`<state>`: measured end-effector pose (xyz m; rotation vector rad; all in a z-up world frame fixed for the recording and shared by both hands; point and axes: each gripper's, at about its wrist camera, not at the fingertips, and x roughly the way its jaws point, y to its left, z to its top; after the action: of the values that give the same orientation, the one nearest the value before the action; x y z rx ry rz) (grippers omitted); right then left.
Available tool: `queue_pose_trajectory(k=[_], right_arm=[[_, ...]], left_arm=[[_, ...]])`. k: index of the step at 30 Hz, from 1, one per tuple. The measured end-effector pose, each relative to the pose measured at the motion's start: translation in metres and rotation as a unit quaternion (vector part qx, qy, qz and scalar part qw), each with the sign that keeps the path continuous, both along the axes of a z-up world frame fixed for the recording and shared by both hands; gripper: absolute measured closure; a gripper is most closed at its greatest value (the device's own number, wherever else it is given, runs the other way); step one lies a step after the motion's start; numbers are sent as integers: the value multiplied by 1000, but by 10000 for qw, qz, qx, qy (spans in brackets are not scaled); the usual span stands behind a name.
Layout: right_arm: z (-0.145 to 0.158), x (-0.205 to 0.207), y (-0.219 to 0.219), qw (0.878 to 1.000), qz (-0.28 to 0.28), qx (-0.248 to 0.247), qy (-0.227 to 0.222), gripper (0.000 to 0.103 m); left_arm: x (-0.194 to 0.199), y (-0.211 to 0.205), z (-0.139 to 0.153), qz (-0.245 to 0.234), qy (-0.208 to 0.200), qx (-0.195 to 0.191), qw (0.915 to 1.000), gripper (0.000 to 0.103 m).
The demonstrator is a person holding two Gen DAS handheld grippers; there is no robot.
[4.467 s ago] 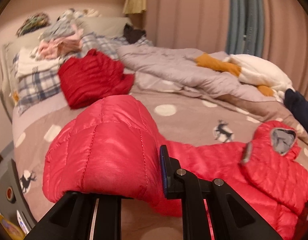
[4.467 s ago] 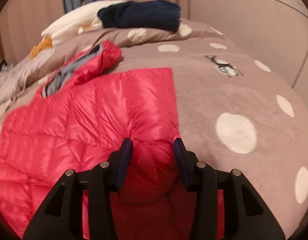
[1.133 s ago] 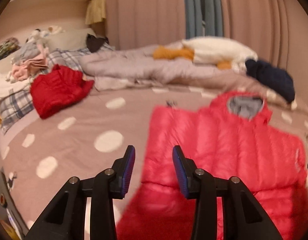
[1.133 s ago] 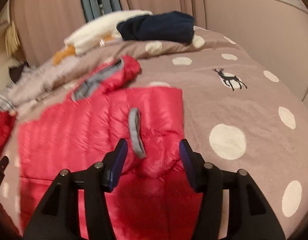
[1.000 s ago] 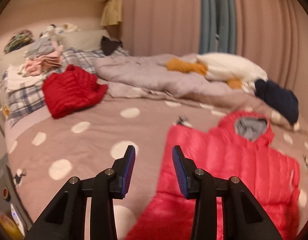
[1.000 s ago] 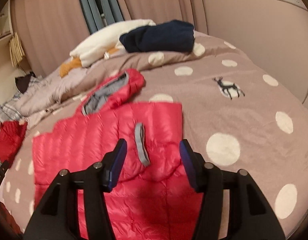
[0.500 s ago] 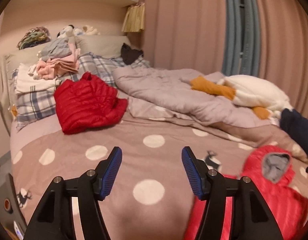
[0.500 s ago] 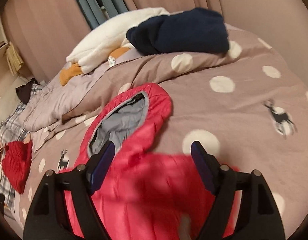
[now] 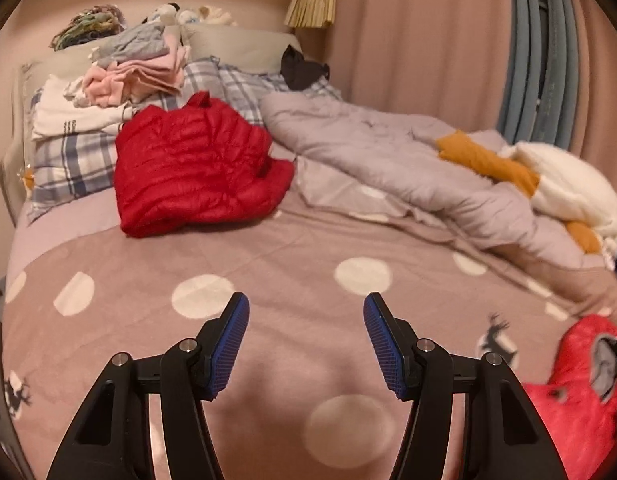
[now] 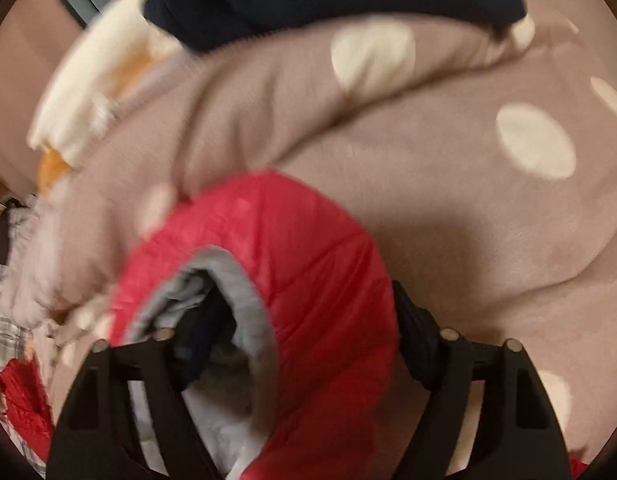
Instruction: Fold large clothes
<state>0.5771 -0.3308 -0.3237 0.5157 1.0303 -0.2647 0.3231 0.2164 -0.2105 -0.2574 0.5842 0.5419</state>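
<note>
My left gripper (image 9: 306,344) black with blue ribbed pads (image 9: 228,346), blanket (image 9: 292,248) taupe with cream dots and dark deer prints, hooded jacket (image 10: 308,280) bright red with grey lining, second jacket (image 9: 192,168) deeper red, pillow (image 9: 72,156) blue-white plaid, duvet (image 9: 388,160) pale grey.

jacket (image 9: 580,392): cut off at frame edge | right view: motion-blurred | hood (image 10: 268,280) hides one fingertip
</note>
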Motion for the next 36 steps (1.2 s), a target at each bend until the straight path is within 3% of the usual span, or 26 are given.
queue_pose_trajectory(k=[2,4,7,9,11,13,14,15,20,22,24,26,28,31,34,36], right_arm=[[9,-4,-1,9993,-165,-233,-233,91],[36,-11,-4,9968,-150,-23,-788,90],[103,-33,21,9821,622,-648,-1658,91],[145,-64,41,9627,1212,-782,-2290,91],[178,-109,60,9330,1949,-684,-2946,90],[194,-161,75,9063,2458,-907,-3316,86],[194,-180,79,9027,2538,-992,-3329,83],[191,-200,79,9041,2551,-989,-3284,81],[155,-249,53,9367,2387,-141,-2557,36],[148,-259,41,9486,2251,210,-2216,32],[145,-270,32,9486,2101,764,-2241,29],[144,-287,21,9466,1820,1265,-2343,14],[145,-298,14,9434,1597,1541,-2465,8],[142,-285,16,9494,1355,1678,-2283,7],[124,-266,21,9449,1289,2196,-2056,9],[102,-252,32,9538,1199,2210,-1644,10]], left_arm=[[-2,5,-5,21,138,126,9998,42],[-4,8,-6,110,275,279,9992,42],[-17,7,6,179,163,170,9996,42],[-25,0,16,120,41,186,9997,42],[-34,-13,29,58,-18,370,9993,42],[-40,-25,37,29,-15,450,9990,42],[-43,-32,41,-35,-7,386,9992,42],[-46,-38,43,-163,-3,232,9996,42],[-56,-66,48,-636,-49,-179,9978,42],[-58,-79,49,-836,-90,-257,9961,42],[-61,-95,47,-1173,-159,-498,9917,41],[-57,-109,42,-1564,-140,-922,9833,39],[-52,-122,40,-1856,-165,-1156,9757,39],[-37,-139,33,-2154,-37,-1461,9655,38],[-19,-151,15,-2571,146,-2123,9427,38],[-6,-161,-1,-2711,387,-2304,9338,38]])
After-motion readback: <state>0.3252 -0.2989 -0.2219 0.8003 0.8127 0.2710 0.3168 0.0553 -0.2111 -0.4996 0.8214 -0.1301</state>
